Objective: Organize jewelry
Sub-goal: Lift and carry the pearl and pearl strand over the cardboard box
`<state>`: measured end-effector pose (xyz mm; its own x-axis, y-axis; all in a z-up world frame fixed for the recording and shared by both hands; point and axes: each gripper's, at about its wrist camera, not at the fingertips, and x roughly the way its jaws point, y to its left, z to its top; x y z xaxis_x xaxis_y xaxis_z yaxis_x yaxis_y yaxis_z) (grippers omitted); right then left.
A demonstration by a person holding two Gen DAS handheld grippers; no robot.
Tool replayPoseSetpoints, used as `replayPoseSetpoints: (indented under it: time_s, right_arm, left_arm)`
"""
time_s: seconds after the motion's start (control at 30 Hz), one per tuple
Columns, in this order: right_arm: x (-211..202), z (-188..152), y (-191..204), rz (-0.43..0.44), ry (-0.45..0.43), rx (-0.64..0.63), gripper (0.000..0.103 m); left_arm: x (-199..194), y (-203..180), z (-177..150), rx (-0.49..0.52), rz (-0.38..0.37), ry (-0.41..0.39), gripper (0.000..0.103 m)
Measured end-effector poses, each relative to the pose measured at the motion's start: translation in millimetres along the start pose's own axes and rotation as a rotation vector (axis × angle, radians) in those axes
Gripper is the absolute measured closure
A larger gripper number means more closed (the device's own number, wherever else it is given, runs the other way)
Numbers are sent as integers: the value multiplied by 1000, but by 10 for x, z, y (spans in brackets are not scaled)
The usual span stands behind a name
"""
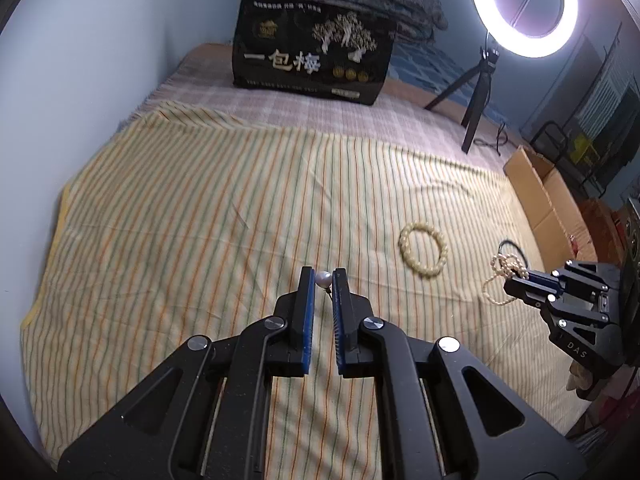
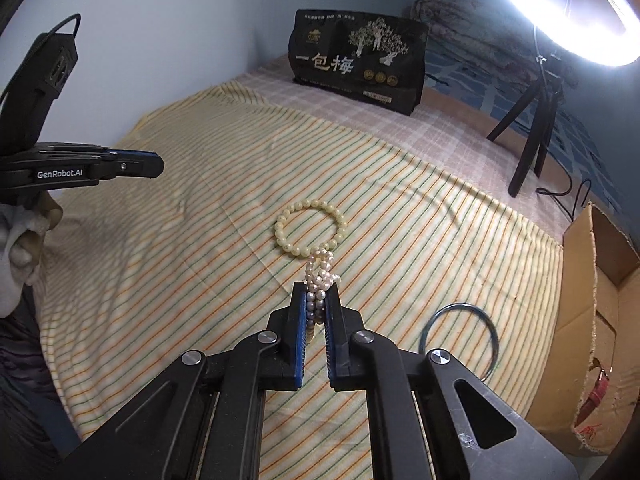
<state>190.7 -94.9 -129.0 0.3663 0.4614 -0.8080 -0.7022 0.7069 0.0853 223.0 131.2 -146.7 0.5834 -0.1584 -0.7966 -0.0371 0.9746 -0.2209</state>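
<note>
The left claw (image 1: 324,280) is clenched on a single white pearl (image 1: 323,279), pinched at the very tips of its blue pads, with a thin dark pin or wire showing just below it. It hovers above a bed covered by a striped sheet (image 1: 200,220). The pearl is small, hard, round and smooth, so it is likely to squirt out of a weak pinch; gripping deeper on the pads looks safer.

The right claw (image 2: 316,300) grips a bunched pearl strand (image 2: 318,276), most of it sandwiched between the pads and a few loops spilling past the tips. The strand is light and limp; it should droop and swing, and could snag.

Just beyond, a cream bead bracelet (image 2: 310,228) lies flat on the sheet. A dark bangle (image 2: 460,340) lies to the right, near a cardboard box (image 2: 600,320); rigid, best taken across its rim.
</note>
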Motion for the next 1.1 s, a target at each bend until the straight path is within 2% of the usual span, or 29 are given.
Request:
replayPoseSetpoints:
  time_s: [0.33, 0.7, 1.1]
  right_arm:
    - [-332, 51, -124, -21, -63, 32, 97]
    - [-789, 22, -522, -76, -137, 103, 97]
    - [-1229, -256, -1159, -161, -180, 214, 97]
  left_arm:
    - [-155, -243, 56, 48, -39, -41, 97]
    - [-252, -892, 112, 152, -114, -72, 97]
    - [-145, -1681, 219, 225, -200, -76, 97]
